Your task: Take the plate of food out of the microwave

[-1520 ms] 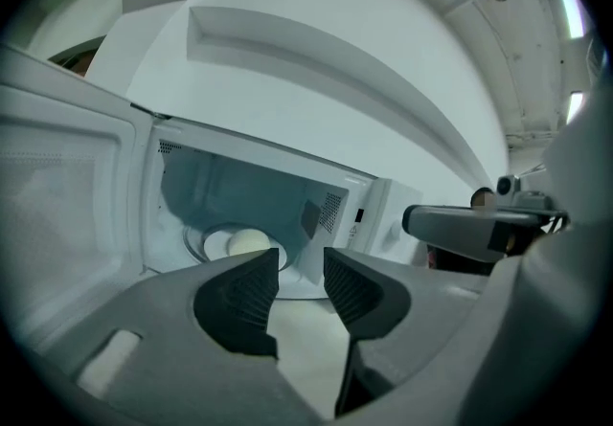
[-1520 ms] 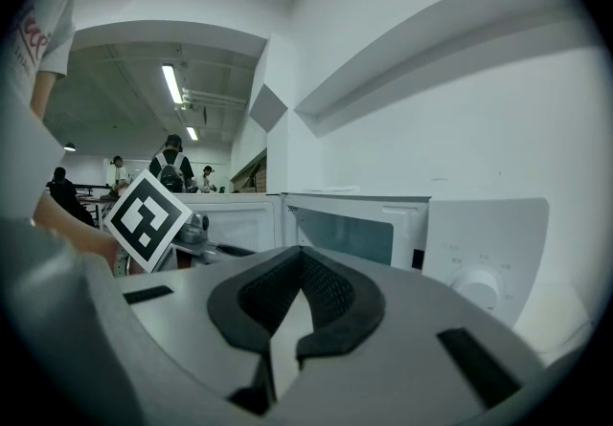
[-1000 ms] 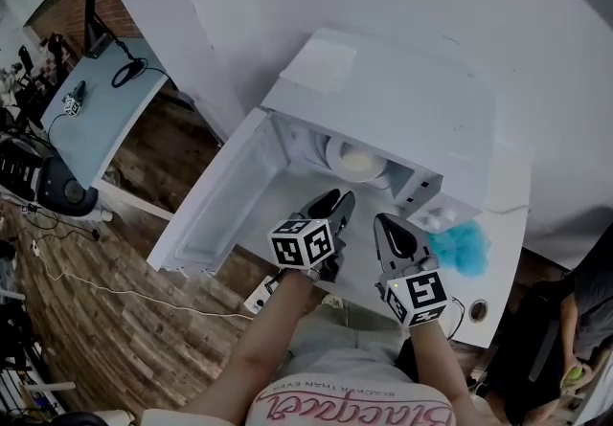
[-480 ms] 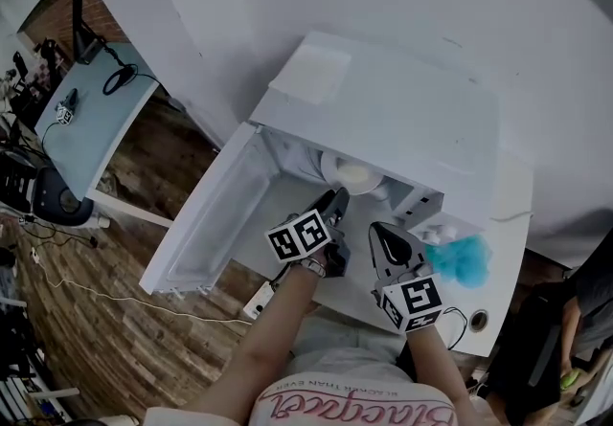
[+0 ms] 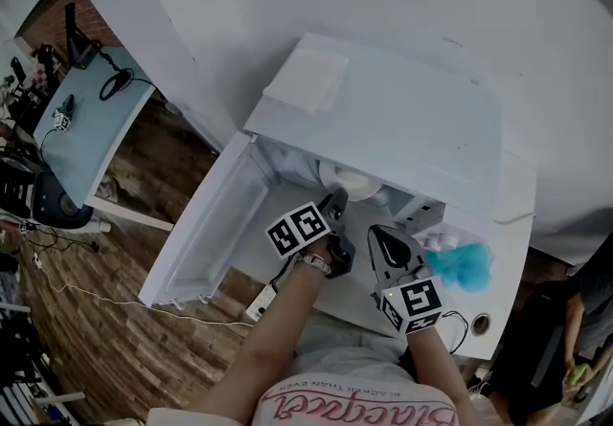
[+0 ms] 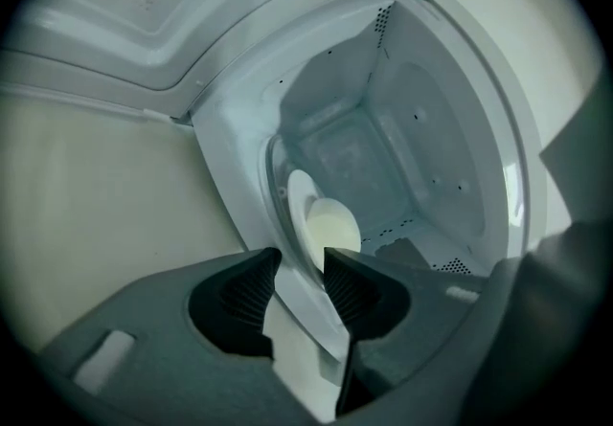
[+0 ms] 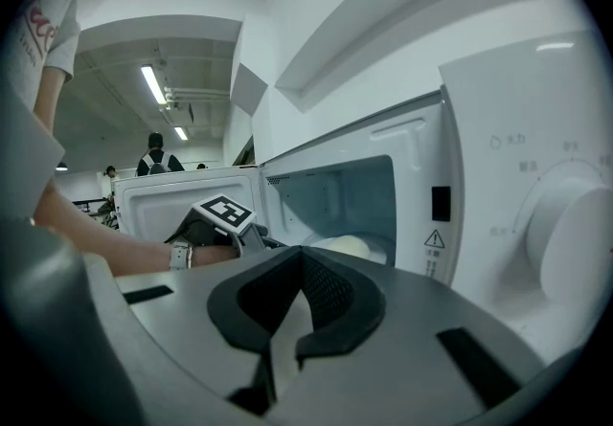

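The white microwave (image 5: 383,118) stands with its door (image 5: 206,228) swung out to the left. Inside, a white plate (image 5: 350,180) carries a pale mound of food (image 6: 333,226). My left gripper (image 5: 333,204) is at the mouth of the cavity. In the left gripper view it (image 6: 302,261) is open, its tips just short of the plate's rim (image 6: 297,199) with nothing between them. My right gripper (image 5: 383,237) hangs shut in front of the control panel. From the right gripper view (image 7: 287,347) the food (image 7: 345,247) shows through the opening.
A fluffy blue thing (image 5: 460,261) lies on the counter right of the microwave. A white pad (image 5: 306,79) rests on the microwave's top. The dial (image 7: 565,242) is at the panel's right. A light-blue desk (image 5: 86,123) and floor cables sit far left.
My left gripper has moved forward, up to the microwave's opening and close to the plate. The right gripper has hardly shifted.
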Motion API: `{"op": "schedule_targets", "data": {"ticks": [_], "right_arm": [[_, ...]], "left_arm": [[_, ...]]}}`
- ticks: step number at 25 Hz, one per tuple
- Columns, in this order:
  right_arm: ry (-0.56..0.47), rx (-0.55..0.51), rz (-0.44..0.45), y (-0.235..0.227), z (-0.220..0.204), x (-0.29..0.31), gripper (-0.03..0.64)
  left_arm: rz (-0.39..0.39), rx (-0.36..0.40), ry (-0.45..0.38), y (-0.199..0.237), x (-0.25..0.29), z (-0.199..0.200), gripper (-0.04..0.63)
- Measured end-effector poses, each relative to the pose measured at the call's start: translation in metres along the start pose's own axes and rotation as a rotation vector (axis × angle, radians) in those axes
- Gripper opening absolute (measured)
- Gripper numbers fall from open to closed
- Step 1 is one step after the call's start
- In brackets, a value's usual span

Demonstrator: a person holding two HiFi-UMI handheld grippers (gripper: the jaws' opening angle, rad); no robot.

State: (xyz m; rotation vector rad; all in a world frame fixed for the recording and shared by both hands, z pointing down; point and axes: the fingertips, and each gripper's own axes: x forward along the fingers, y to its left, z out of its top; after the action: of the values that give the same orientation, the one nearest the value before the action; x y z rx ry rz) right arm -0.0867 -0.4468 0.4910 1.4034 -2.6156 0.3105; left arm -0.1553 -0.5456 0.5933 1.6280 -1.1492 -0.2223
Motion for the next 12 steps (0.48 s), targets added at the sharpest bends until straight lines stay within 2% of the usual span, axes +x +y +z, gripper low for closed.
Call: {"op": "schedule_targets", "data": {"ticks": [5, 8, 12], "right_arm": [[0.005, 0.003, 0.0, -0.0015, -0.002, -0.0004, 0.011], [0.009, 0.002, 0.003, -0.001, -0.0049, -0.0022, 0.011], [0.009, -0.005, 0.01, 0.0008, -0.0059, -0.0036, 0.011]], "left_arm": [[0.059, -0.021, 0.047, 0.0008, -0.0007, 0.0004, 0.149], [0.045, -0.024, 0.057, -0.0009, -0.0028, -0.0022, 0.13], [0.001, -0.07, 0.066, -0.0046, -0.0047, -0.0036, 0.064]]}}
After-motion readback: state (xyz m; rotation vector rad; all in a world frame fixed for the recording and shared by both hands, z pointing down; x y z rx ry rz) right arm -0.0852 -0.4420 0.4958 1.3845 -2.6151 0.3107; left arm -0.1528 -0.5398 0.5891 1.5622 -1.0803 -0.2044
